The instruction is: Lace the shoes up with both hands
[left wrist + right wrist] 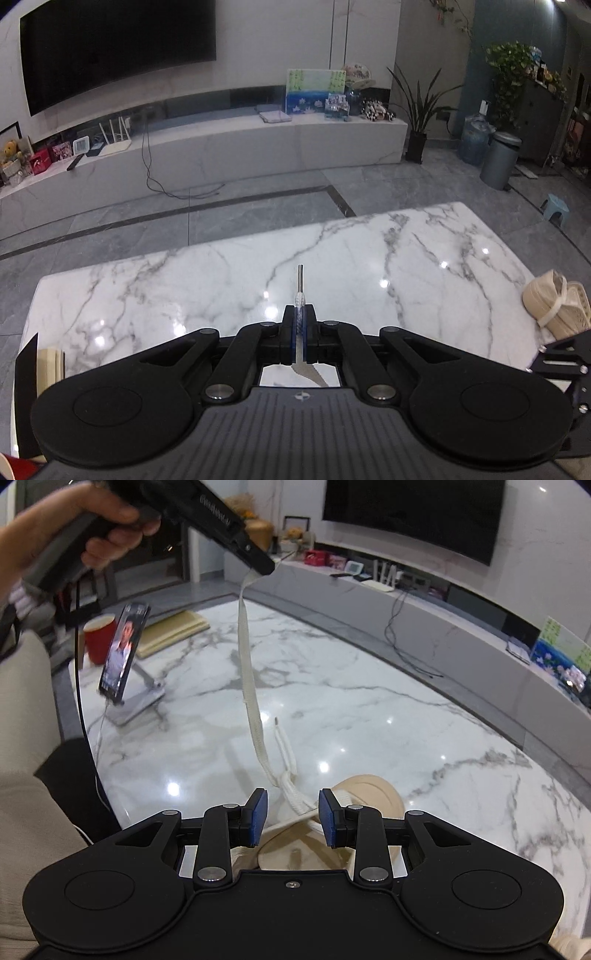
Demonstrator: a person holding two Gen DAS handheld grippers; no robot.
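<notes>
Left gripper [300, 325] clamps one lace [248, 672] end, pulled taut toward upper left. Right gripper [289, 821] gapes empty over the shoe [369, 790]. Lacing incomplete; second end [282, 738] lies loose at centre frame.

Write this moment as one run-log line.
left gripper: shut on lace, raised | right gripper: open over shoe

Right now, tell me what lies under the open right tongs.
Under the right tongs lies the beige shoe, with its white lace rising to the left tongs. The tongs' body covers the rest of the shoe.
</notes>
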